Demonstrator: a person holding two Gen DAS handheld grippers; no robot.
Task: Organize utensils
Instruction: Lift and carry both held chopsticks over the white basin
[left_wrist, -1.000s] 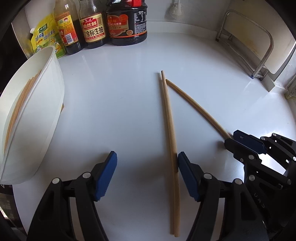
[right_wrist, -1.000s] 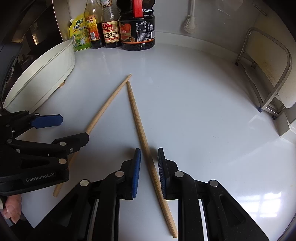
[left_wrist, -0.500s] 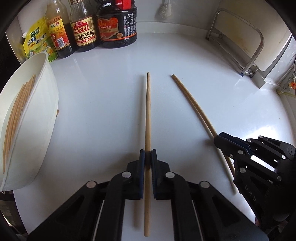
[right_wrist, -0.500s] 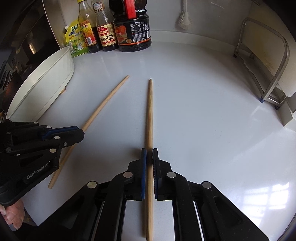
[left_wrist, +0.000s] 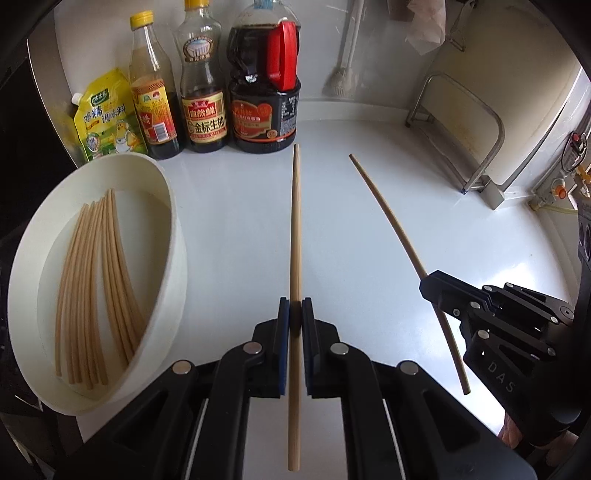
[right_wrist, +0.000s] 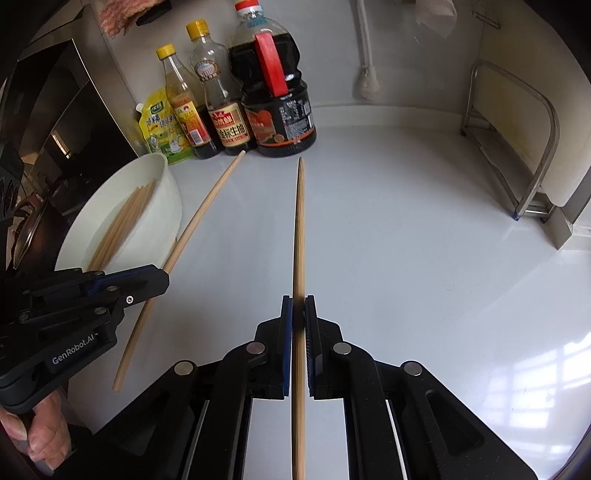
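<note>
One chopstick (left_wrist: 295, 229) is being clamped by the left gripper (left_wrist: 295, 314), another chopstick (right_wrist: 298, 236) by the right gripper (right_wrist: 298, 314), over open white counter (right_wrist: 424, 240), bowl (left_wrist: 173, 236) at nine o'clock.

counter (left_wrist: 236, 206): white | bowl (left_wrist: 173, 236) left (chopsticks inside) | bottles (left_wrist: 205, 122) at back | rack (left_wrist: 480, 147) right

White lettering "GenRobot.AI" runs along the black body of the left gripper (right_wrist: 168, 282). Embossed letters "DAS" sit on the side of the right gripper (left_wrist: 424, 286). A soy sauce bottle (left_wrist: 202, 92) carries a gold-and-red label reading "金标生抽" — other bottle labels are too small to read.
</note>
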